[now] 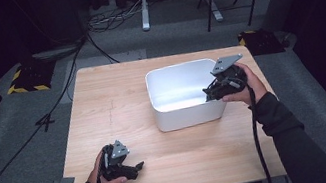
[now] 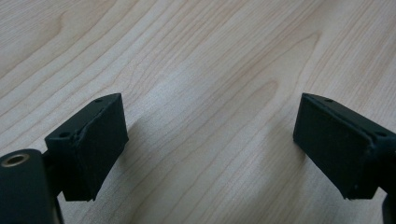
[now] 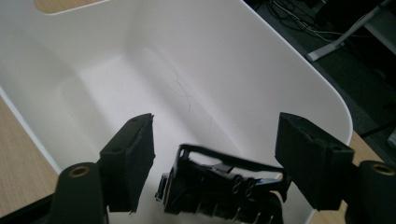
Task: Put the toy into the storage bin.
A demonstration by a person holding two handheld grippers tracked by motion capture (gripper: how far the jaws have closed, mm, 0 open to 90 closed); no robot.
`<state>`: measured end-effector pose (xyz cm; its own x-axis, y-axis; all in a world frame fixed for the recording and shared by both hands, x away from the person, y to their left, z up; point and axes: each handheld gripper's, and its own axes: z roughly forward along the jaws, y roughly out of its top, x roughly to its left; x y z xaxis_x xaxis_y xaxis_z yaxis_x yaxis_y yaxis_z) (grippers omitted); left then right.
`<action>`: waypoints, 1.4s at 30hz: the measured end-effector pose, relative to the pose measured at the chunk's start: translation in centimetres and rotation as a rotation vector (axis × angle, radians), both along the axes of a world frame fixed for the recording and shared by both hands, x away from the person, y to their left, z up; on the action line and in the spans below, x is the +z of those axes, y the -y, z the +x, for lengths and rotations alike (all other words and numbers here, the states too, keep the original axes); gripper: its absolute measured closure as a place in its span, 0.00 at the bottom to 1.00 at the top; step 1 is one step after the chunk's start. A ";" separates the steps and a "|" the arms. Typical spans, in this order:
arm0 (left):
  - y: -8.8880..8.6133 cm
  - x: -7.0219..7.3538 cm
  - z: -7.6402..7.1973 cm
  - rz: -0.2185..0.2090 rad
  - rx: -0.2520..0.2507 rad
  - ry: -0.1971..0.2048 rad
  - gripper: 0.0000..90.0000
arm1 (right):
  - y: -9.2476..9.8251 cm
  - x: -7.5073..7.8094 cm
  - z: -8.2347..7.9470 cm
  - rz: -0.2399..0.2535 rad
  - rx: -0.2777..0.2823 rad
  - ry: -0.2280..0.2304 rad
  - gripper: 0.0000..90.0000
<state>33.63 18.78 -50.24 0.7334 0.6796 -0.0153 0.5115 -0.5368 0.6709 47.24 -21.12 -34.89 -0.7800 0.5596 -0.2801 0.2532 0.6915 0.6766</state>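
At the near edge of the wooden table, the person's left gripper rests low over bare wood, its jaws spread wide and empty. Farther back and to the right, the right gripper hangs over the right end of a white bin, jaws also wide. A black mechanical object lies in the bin directly between and below them, its long axis crossing the gap, so the right hand is much nearer.

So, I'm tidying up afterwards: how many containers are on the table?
1: a white bin on the far right part of the table, with the right gripper at its right rim. A black object lies inside it.
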 end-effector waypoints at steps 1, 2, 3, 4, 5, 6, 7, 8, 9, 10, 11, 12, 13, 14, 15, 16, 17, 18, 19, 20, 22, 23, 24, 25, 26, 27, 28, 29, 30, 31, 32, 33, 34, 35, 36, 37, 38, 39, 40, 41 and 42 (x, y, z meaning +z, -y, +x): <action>0.0 0.0 0.0 0.000 0.000 0.000 0.11 | 0.1 0.0 0.0 0.013 0.010 -0.002 0.31; 0.0 0.0 0.0 0.001 0.001 0.001 0.11 | 0.1 0.0 -0.1 0.031 0.008 -0.004 0.31; 0.0 0.0 0.0 0.001 0.001 0.001 0.11 | 0.2 0.0 0.0 0.037 0.019 0.000 0.31; 0.0 0.0 0.0 0.000 0.000 0.001 0.11 | 0.3 0.0 0.0 0.037 0.020 0.004 0.31; 0.0 0.0 0.0 0.000 0.000 0.001 0.11 | 0.3 0.0 -0.1 0.057 0.007 -0.003 0.31; 0.0 0.0 0.0 0.001 0.000 0.002 0.11 | 0.3 0.0 -0.1 0.057 0.007 -0.003 0.31; 0.0 0.0 0.0 0.002 0.000 0.002 0.11 | 0.5 0.1 -0.1 0.070 0.019 0.010 0.31; 0.0 0.0 0.0 0.002 0.001 0.001 0.11 | 0.6 0.1 -0.2 0.083 0.014 0.009 0.31; 0.0 0.0 0.0 0.002 0.001 0.001 0.11 | 0.7 0.2 -0.2 0.093 0.010 0.015 0.31; 0.0 0.0 0.0 0.001 0.002 0.000 0.11 | 0.8 0.2 -0.3 0.105 0.007 0.013 0.32; 0.0 0.0 0.0 0.001 0.000 -0.002 0.11 | 1.0 0.3 -0.3 0.115 0.013 0.022 0.32; 0.0 0.0 0.0 -0.002 0.002 -0.003 0.11 | 1.1 0.3 -0.3 0.127 0.011 0.024 0.32; 0.0 0.0 0.0 -0.002 0.001 -0.004 0.11 | 1.2 0.4 -0.5 0.134 0.003 0.016 0.32; 0.0 0.0 0.0 -0.002 0.001 -0.004 0.11 | 1.2 0.4 -0.5 0.134 0.003 0.016 0.32; 0.0 0.0 0.0 -0.001 0.002 -0.004 0.11 | 1.4 0.5 -0.6 0.144 0.005 0.025 0.32; 0.0 0.0 0.0 -0.002 0.002 -0.004 0.11 | 1.5 0.5 -0.6 0.143 0.004 0.024 0.32; 0.0 0.0 0.0 -0.002 0.002 -0.003 0.11 | 1.6 0.5 -0.7 0.153 0.002 0.029 0.32; 0.1 0.0 0.0 -0.003 0.002 -0.004 0.11 | 1.7 0.6 -0.8 0.160 -0.006 0.027 0.32; 0.0 0.0 0.0 -0.002 0.002 -0.004 0.11 | 1.9 0.6 -0.8 0.163 -0.004 0.033 0.32; 0.0 0.0 0.0 -0.002 0.002 -0.004 0.11 | 1.9 0.6 -0.8 0.163 -0.004 0.033 0.32; 0.0 0.0 0.0 -0.002 0.002 -0.005 0.11 | 2.3 0.6 -1.0 0.181 -0.008 0.032 0.32; 0.0 0.0 0.0 -0.003 0.003 -0.003 0.11 | 2.4 0.7 -1.0 0.180 -0.014 0.032 0.32; 0.0 0.0 0.0 -0.003 0.003 -0.003 0.11 | 2.4 0.7 -1.0 0.180 -0.014 0.032 0.32; 0.0 0.0 0.0 -0.003 0.001 -0.007 0.11 | 2.7 0.7 -1.2 0.188 -0.019 0.039 0.31; 0.0 0.0 0.0 -0.003 0.001 -0.007 0.11 | 2.7 0.7 -1.2 0.188 -0.019 0.039 0.31; 0.0 0.0 0.0 0.000 0.000 -0.004 0.11 | 2.8 0.7 -1.3 0.191 -0.023 0.037 0.31; 0.1 0.0 0.0 -0.004 0.002 -0.006 0.11 | 3.0 0.8 -1.4 0.196 -0.026 0.038 0.31; 0.1 0.0 0.0 -0.003 0.002 -0.006 0.11 | 3.3 0.8 -1.5 0.194 -0.026 0.049 0.30; 0.0 0.0 0.0 -0.003 0.002 -0.005 0.11 | 3.3 0.8 -1.5 0.194 -0.026 0.049 0.30; 0.1 0.0 0.0 -0.003 0.003 -0.004 0.11 | 3.5 0.9 -1.8 0.199 -0.027 0.045 0.29; 0.1 0.0 0.0 -0.003 0.003 -0.004 0.11 | 3.6 0.9 -1.9 0.198 -0.026 0.048 0.28; 0.0 0.0 0.0 -0.001 -0.001 -0.006 0.11 | 3.8 0.9 -2.0 0.198 -0.024 0.050 0.28; 0.1 0.0 0.0 -0.003 0.002 -0.005 0.11 | 3.8 0.9 -2.1 0.195 -0.037 0.046 0.27; 0.1 0.0 0.0 -0.003 0.002 -0.005 0.11 | 4.0 0.9 -2.2 0.186 -0.042 0.055 0.27; 0.1 0.0 0.0 -0.004 0.002 -0.006 0.11 | 4.0 0.9 -2.2 0.186 -0.042 0.055 0.27; 0.0 0.0 0.0 -0.003 0.001 -0.005 0.11 | 4.3 1.0 -2.5 0.191 -0.048 0.054 0.27; 0.0 0.0 0.0 -0.003 0.001 -0.005 0.11 | 4.3 1.0 -2.5 0.191 -0.048 0.054 0.27; 0.1 0.0 0.0 -0.003 0.003 -0.002 0.11 | 4.8 1.0 -2.7 0.201 -0.046 0.058 0.26; 0.0 0.0 0.0 -0.003 0.002 -0.004 0.11 | 4.9 1.0 -2.8 0.211 -0.045 0.058 0.26; 0.0 0.0 0.0 -0.003 0.002 -0.004 0.11 | 4.9 1.0 -2.8 0.211 -0.045 0.058 0.26; 0.0 0.0 0.0 -0.001 0.002 -0.003 0.11 | 5.3 1.0 -3.0 0.206 -0.051 0.070 0.25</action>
<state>33.64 18.74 -50.28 0.7322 0.6808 -0.0185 0.5145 -0.5351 0.6701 44.20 -26.39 -33.85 -0.7320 0.6488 -0.2080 0.2320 0.5245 0.8192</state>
